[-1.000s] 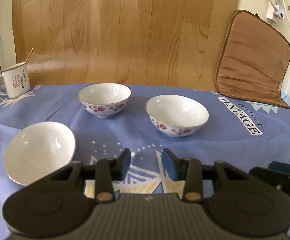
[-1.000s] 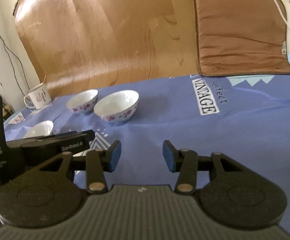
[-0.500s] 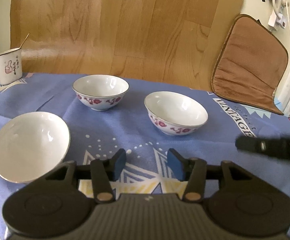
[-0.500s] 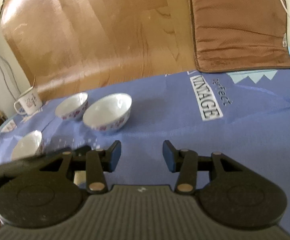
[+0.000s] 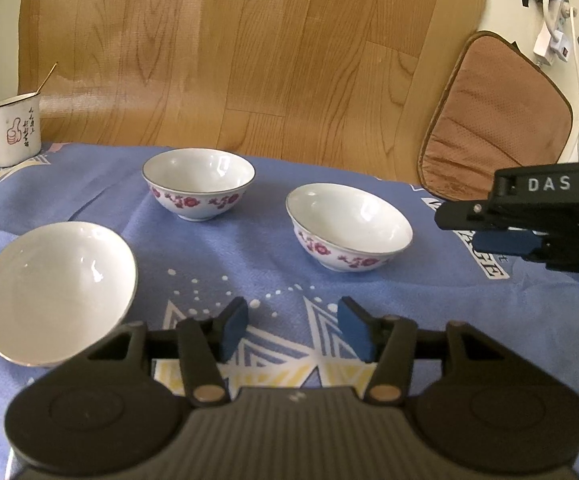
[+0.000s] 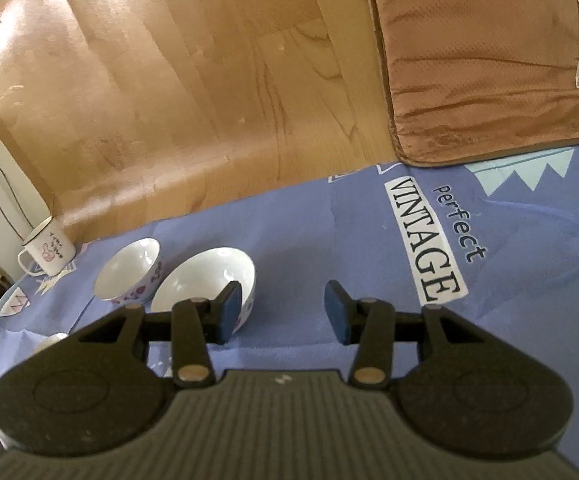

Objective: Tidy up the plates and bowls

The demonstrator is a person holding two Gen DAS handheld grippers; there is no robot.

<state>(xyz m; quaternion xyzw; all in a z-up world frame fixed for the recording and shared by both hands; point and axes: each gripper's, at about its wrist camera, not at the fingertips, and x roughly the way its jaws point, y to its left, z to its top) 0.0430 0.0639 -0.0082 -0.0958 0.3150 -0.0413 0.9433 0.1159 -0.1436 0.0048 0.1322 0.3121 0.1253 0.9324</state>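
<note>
Bowls, three, on the blue-clothed worktop (image 5: pixel 249 256), none gripped. Left gripper (image 5: pixel 293 334) hovered low over the cloth, blue pads spread apart, holding nothing. Just ahead and left of it, a tilted plain white bowl (image 5: pixel 55 292), mouth turned toward the camera. Farther ahead, an upright floral bowl (image 5: pixel 198 184) at centre, and a second floral bowl (image 5: pixel 348 227) to its right, tipped slightly; the three well apart from one another. Right gripper (image 6: pixel 283 312) likewise spread wide and empty, raised above the cloth; seen from the left wrist as a black body marked "DAS" at the right edge, just beside the second floral bowl, not touching. In the right wrist view, left pad overlapped that bowl's rim; contact could not be told. Beyond, at the far left corner, an enamel mug (image 5: pixel 11 132) with a thin stick in it. Behind the worktop, a wood-grain backing (image 5: pixel 249 48) and a brown cushion (image 5: pixel 497 120) leaning upright.
</note>
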